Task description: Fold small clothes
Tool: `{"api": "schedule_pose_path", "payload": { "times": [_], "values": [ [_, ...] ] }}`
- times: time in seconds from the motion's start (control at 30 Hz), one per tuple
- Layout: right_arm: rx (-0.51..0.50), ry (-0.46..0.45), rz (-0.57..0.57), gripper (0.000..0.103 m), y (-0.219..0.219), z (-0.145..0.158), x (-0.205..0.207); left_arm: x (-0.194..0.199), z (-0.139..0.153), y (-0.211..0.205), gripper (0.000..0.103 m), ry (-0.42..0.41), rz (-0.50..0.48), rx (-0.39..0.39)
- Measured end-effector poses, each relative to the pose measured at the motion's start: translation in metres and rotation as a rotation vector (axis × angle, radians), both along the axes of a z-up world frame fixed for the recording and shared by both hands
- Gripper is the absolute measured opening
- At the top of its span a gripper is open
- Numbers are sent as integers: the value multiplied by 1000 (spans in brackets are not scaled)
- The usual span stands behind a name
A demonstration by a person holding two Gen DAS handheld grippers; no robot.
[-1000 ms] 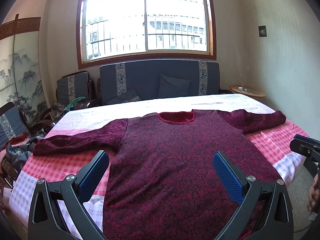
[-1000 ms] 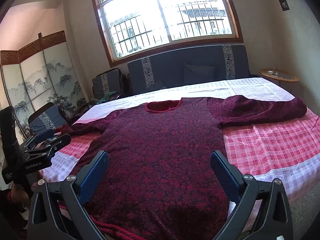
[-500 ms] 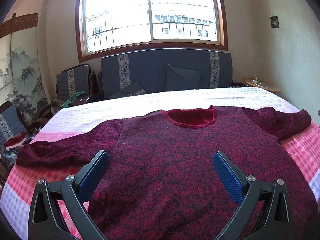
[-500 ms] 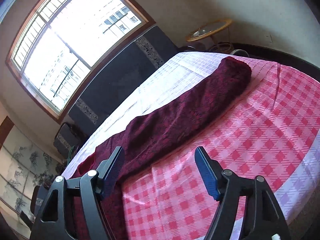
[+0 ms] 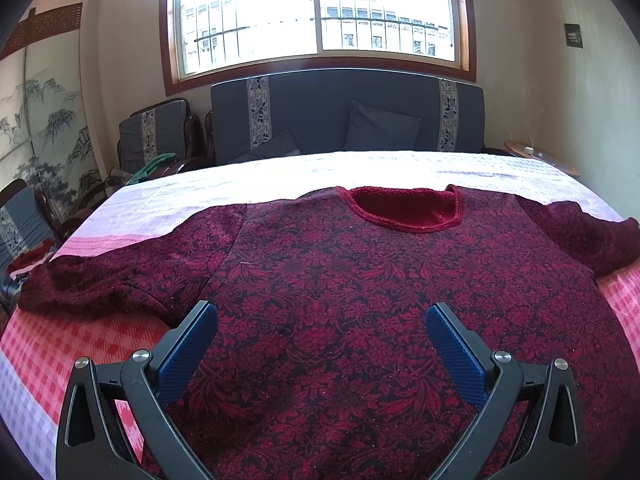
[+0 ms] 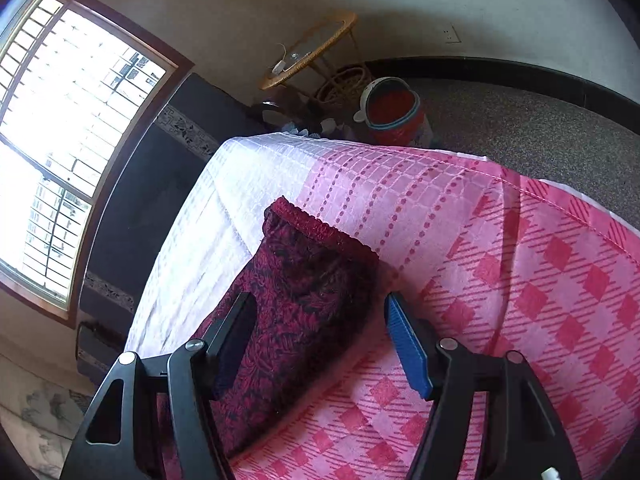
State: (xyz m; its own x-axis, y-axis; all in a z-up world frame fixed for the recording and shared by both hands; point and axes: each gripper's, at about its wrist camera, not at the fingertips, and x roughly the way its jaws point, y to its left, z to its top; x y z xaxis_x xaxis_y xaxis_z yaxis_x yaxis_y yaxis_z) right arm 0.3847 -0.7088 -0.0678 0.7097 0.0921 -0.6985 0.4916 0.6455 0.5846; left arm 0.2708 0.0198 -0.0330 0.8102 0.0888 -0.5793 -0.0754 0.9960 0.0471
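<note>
**Two grippers wide open over a spread red sweater**

Two black two-finger grippers with blue ribbed pads hang above one dark red, floral-patterned knit sweater (image 5: pixel 360 292), and neither holds anything. The sweater lies flat, front up, on the pink-and-white checked bed cover (image 5: pixel 60 344), both sleeves stretched out to the sides and its plain red neckline (image 5: pixel 404 210) toward the far edge of the cover, on the side of the dark blue sofa (image 5: pixel 344 116) under the window (image 5: pixel 320 8).

The left gripper (image 5: pixel 322 344) is over the lower middle of the sweater's body, jaws spread wide, with fabric showing between the pads and no contact that can be made out.

The right gripper (image 6: pixel 320 332) is at the end of the sweater's right sleeve (image 6: pixel 296 296), just short of the sleeve's red ribbed cuff (image 6: pixel 316 228). Its jaws are also wide apart: the left finger is over the sleeve cloth, the blue pad of the right finger (image 6: pixel 408 348) stands just off the sleeve's edge above the checked cover. Whether either finger touches the cloth cannot be told.

Beyond the cover's corner, past the cuff, a round wicker side table (image 6: pixel 312 48) and a red-and-blue bucket (image 6: pixel 394 110) stand on the floor.
</note>
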Motion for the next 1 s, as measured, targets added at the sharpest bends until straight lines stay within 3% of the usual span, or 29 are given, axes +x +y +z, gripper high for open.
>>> {"api": "schedule_pose_path", "payload": {
  "times": [0.07,0.1,0.13,0.17,0.3,0.4,0.53,0.7,0.8,1.0],
  "values": [
    [-12,6,-6,62,0,1,5,1,-2,-3,103,15,-6,11],
    [-17,13,-6,54,-2,0,9,2,-2,-4,103,22,-7,12],
    [-30,33,-3,31,-2,-1,14,3,-3,-3,103,28,-5,11],
    [-35,64,5,21,-1,-4,17,2,-3,-3,103,33,-3,7],
    [-50,68,6,14,6,3,12,1,-1,9,103,26,20,-40],
    [-98,-22,58,12,39,33,5,-7,12,22,103,-55,65,-23],
    [-116,-145,229,12,122,81,10,-10,21,45,103,-102,112,28],
    [-47,-248,434,12,256,109,30,-15,11,78,103,-75,163,-40],
    [25,-254,544,12,344,100,42,-22,11,94,103,-97,197,-118],
    [126,-163,733,12,509,45,59,-25,11,102,103,-109,203,-161]
  ]
}}
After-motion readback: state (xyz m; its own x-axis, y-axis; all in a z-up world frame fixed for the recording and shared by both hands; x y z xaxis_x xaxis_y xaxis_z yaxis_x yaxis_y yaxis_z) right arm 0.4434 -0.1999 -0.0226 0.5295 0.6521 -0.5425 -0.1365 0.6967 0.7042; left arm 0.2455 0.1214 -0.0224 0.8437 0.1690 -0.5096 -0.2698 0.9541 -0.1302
